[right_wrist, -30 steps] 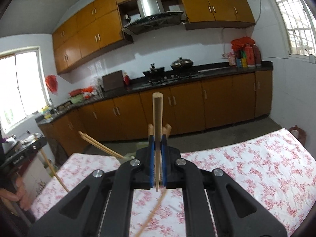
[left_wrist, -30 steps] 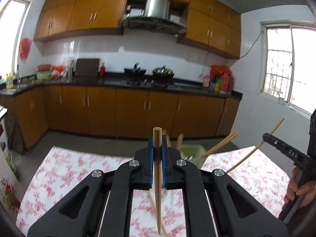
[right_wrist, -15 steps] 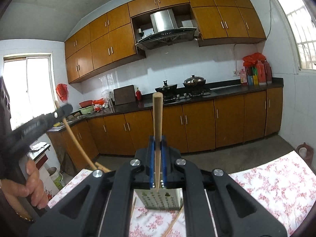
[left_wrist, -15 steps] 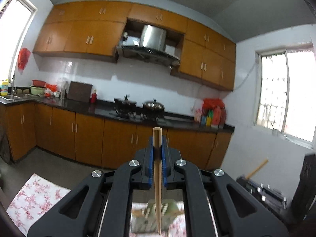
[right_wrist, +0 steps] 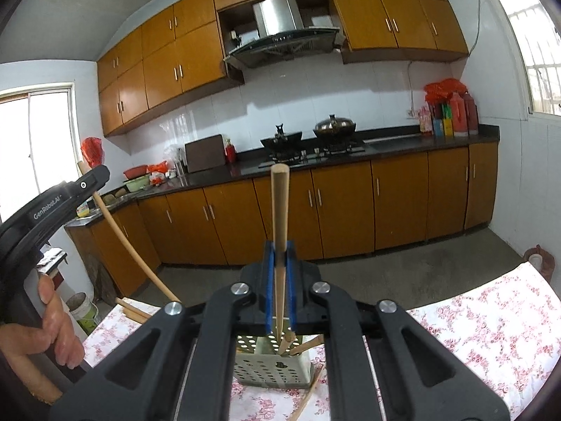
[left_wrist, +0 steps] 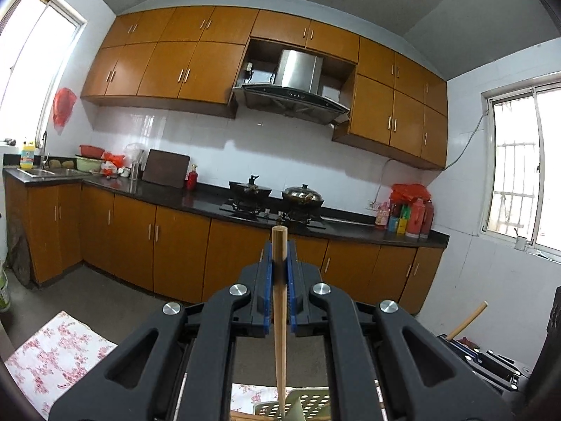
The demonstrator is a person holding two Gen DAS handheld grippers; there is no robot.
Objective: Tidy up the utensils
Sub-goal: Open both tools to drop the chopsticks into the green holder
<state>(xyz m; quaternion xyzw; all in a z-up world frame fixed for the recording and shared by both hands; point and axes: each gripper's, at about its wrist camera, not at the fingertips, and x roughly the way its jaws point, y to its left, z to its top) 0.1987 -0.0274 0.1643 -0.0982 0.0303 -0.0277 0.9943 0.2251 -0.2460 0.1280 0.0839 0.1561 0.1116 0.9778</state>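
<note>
2 grippers, each clamped on 1 chopstick. Left gripper point(left_wrist: 279, 270) pinched a wooden chopstick point(left_wrist: 279, 315) between its blue pads point(left_wrist: 267, 280); stick ran upright through the jaws, blunt end above, tip pointing down toward the green perforated holder point(left_wrist: 308, 405) at frame bottom. Right gripper point(right_wrist: 279, 263) gripped a second chopstick point(right_wrist: 279, 228) the same way, its lower tip just over the holder's point(right_wrist: 273, 365) opening, where 2 more sticks point(right_wrist: 298, 345) leaned. Holder stood on the floral tablecloth point(right_wrist: 491, 333). Left hand point(right_wrist: 45, 333) showed in right view.
</note>
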